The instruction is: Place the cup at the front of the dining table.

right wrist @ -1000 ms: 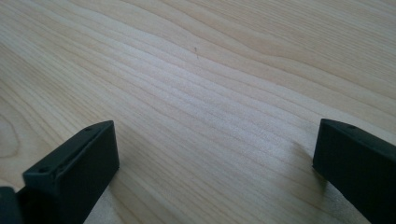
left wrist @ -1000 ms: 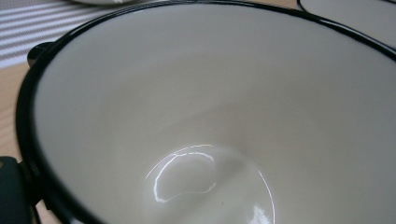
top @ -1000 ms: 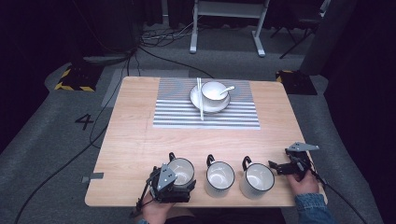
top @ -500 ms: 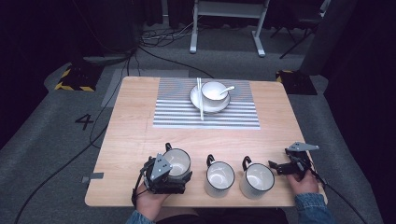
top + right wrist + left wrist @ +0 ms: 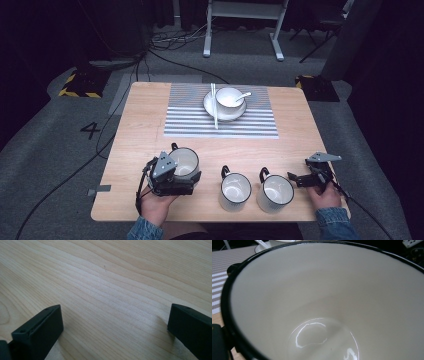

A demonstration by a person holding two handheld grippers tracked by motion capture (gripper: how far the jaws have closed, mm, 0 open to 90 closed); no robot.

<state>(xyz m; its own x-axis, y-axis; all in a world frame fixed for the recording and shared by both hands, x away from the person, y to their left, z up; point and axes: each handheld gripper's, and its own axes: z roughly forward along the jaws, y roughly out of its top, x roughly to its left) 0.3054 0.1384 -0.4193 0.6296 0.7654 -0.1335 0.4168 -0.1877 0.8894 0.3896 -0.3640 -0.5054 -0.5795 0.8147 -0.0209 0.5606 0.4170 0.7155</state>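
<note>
You wore blue denim sleeves, cuffs showing at both wrists. Your left gripper [image 5: 192, 176] was a black blocky body topped by a grey three-cornered plate, with a thin black cable looping down beside your left hand [image 5: 155, 202]. Your right gripper [image 5: 293, 178] was black too, with a grey plate raised above it and a black cable trailing past your right hand [image 5: 324, 196]. Its two jaws were matte black, rectangular, with small screw holes in their faces.
</note>
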